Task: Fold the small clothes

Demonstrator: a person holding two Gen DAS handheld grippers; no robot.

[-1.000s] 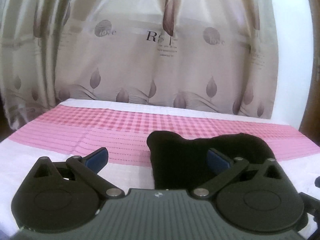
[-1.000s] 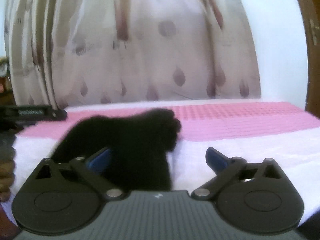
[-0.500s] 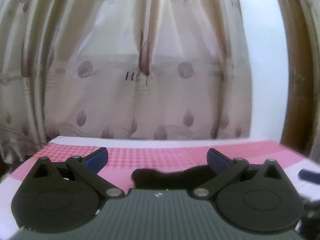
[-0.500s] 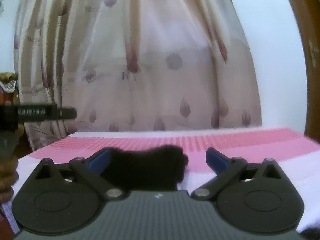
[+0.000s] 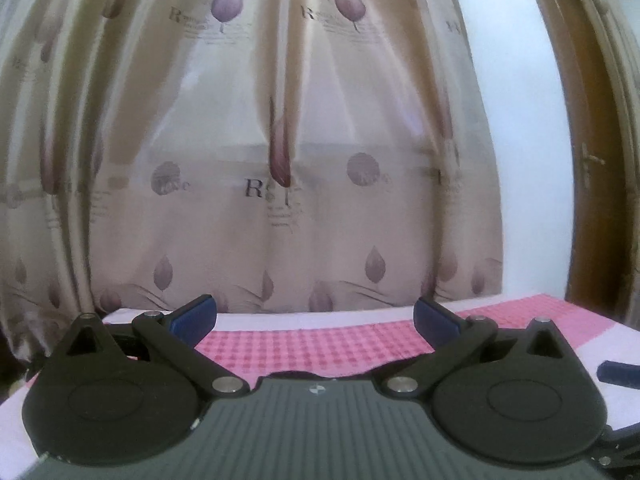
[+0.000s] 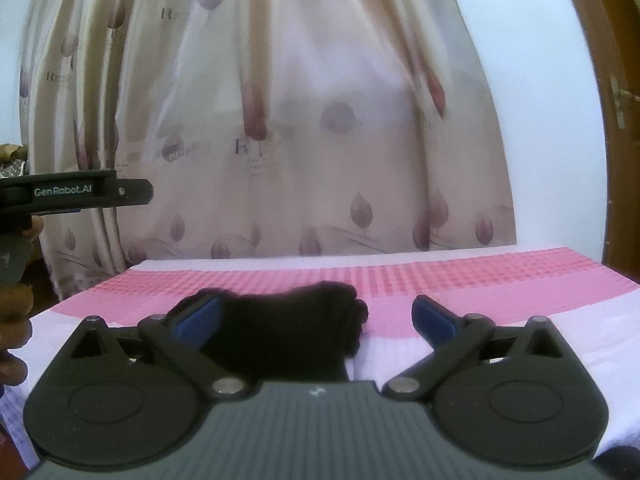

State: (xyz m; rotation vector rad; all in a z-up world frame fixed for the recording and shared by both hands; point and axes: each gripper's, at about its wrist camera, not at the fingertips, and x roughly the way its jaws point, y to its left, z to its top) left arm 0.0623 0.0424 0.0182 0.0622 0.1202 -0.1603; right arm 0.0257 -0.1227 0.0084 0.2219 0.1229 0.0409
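Observation:
A small black garment (image 6: 288,332) lies bunched on the pink-and-white cloth-covered table (image 6: 480,280). In the right wrist view it sits just ahead of the left finger, partly hidden by the gripper body. My right gripper (image 6: 316,316) is open and empty above it. My left gripper (image 5: 316,318) is open and empty, raised and tilted up; only a thin dark sliver of the garment (image 5: 296,374) shows at its body's edge. The left gripper's side (image 6: 80,194) shows at the left of the right wrist view, held by a hand.
A beige leaf-print curtain (image 5: 280,160) hangs behind the table. A white wall and a brown wooden door (image 5: 592,160) stand at the right. A tip of the right gripper (image 5: 618,372) shows at the right edge of the left wrist view.
Both grippers have lifted and tilted upward away from the garment. It has dropped low in both views and is nearly out of the left wrist view. Both stayed open.

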